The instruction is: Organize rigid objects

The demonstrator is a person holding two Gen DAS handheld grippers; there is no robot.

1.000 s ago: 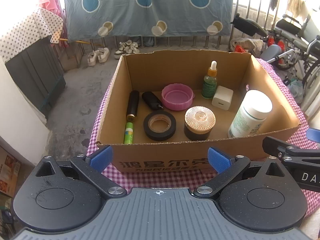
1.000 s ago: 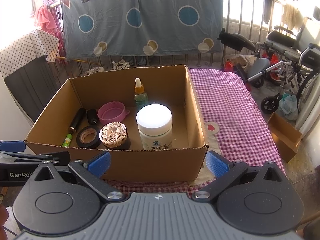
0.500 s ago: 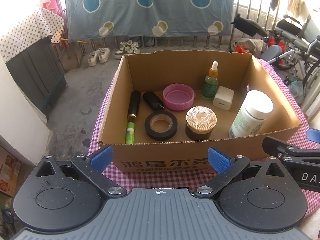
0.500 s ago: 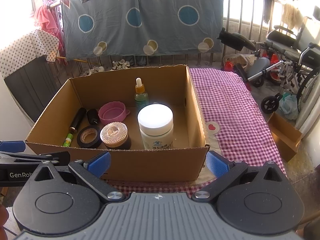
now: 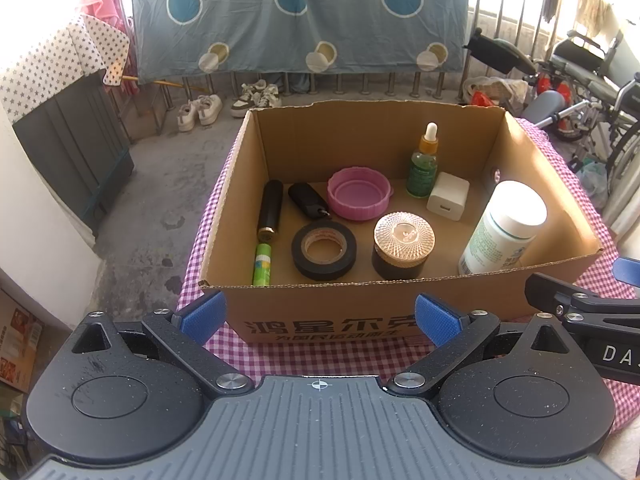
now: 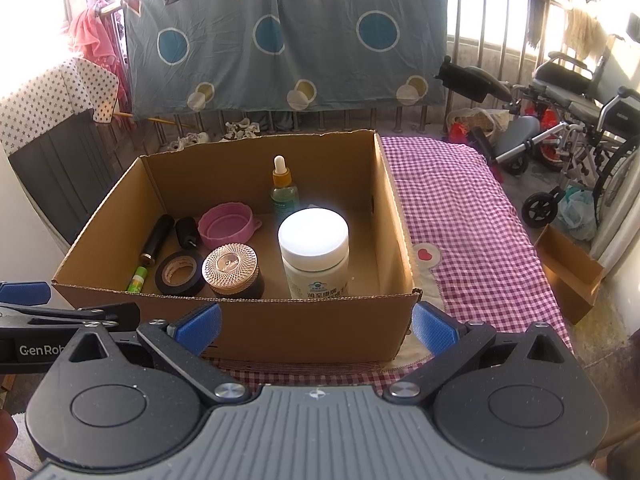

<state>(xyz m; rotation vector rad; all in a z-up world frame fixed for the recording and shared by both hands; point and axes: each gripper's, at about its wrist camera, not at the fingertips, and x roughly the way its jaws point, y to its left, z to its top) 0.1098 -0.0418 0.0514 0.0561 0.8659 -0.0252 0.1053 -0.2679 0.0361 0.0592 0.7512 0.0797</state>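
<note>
Both grippers hang just short of the box's [image 5: 360, 324] near wall, side by side. Left gripper [image 5: 320, 316]: jaws wide apart, holding nothing. Right gripper [image 6: 316, 324]: jaws likewise spread and empty. The box sits on a counter under a checked cloth [image 6: 472, 216].

Inside, along the left wall, a black tube [image 5: 270, 211] lies end to end with a green stick [image 5: 262, 264] nearer the front. Beside the tube lies a small black bottle [image 5: 307, 199], and in front of it a tape roll [image 5: 324, 250] lies flat. A jar [image 5: 403, 245] with a ribbed lid stands just right of the tape. Behind them a pink lid [image 5: 359, 193] rests open side up. A dropper bottle [image 5: 423, 164] stands upright near the back wall, with a white charger [image 5: 448, 201] just beside it. A white bottle [image 5: 503, 229] stands in the front right corner, close to the right wall.
</note>
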